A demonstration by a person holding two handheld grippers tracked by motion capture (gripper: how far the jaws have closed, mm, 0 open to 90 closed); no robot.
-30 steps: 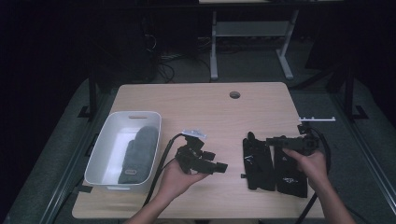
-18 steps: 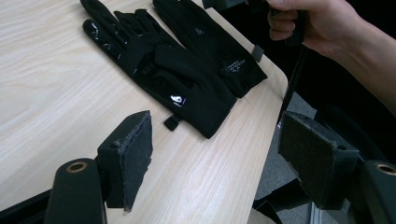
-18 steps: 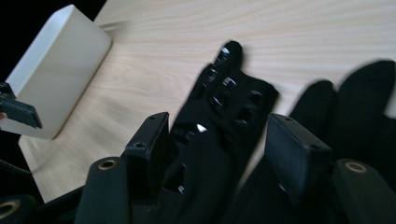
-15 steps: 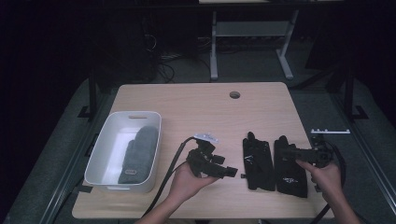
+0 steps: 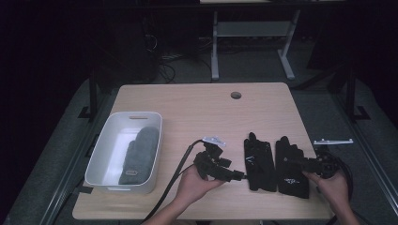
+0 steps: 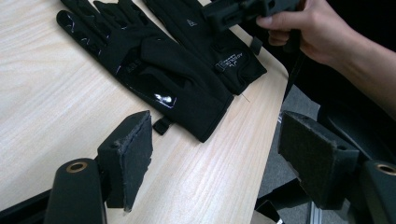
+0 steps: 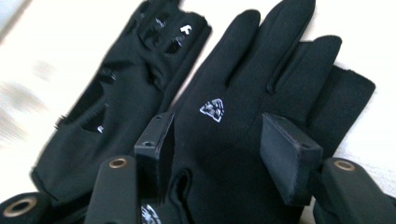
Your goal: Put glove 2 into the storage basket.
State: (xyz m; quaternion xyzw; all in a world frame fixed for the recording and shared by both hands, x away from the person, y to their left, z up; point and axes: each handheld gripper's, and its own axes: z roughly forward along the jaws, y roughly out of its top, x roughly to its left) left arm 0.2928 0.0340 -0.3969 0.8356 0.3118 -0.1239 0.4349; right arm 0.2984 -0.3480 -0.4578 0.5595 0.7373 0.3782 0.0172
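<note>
Two black gloves lie side by side near the table's front right. The left glove (image 5: pixel 259 161) (image 6: pixel 149 65) (image 7: pixel 116 93) shows shiny grip patches. The right glove (image 5: pixel 291 168) (image 6: pixel 210 42) (image 7: pixel 252 93) lies with its logo side up. My left gripper (image 5: pixel 239 175) (image 6: pixel 219 163) points at the left glove's cuff from the left, open and empty. My right gripper (image 5: pixel 296 162) (image 7: pixel 219 149) hovers over the back of the right glove. Its jaws have just been closing and stand on either side of the glove's back, and the pads do not press it.
A white bin (image 5: pixel 101 154) at the front left holds a grey mitten (image 5: pixel 140 152). The tabletop has a round cable hole (image 5: pixel 236 95) near its far edge. The gloves' cuffs lie close to the table's front edge (image 6: pixel 261 121). Another desk's frame (image 5: pixel 215 47) stands behind.
My left gripper has slid right, closer to the left glove's cuff. My right gripper has drawn right and toward the front, sinking over the right glove, and its jaws have narrowed.
</note>
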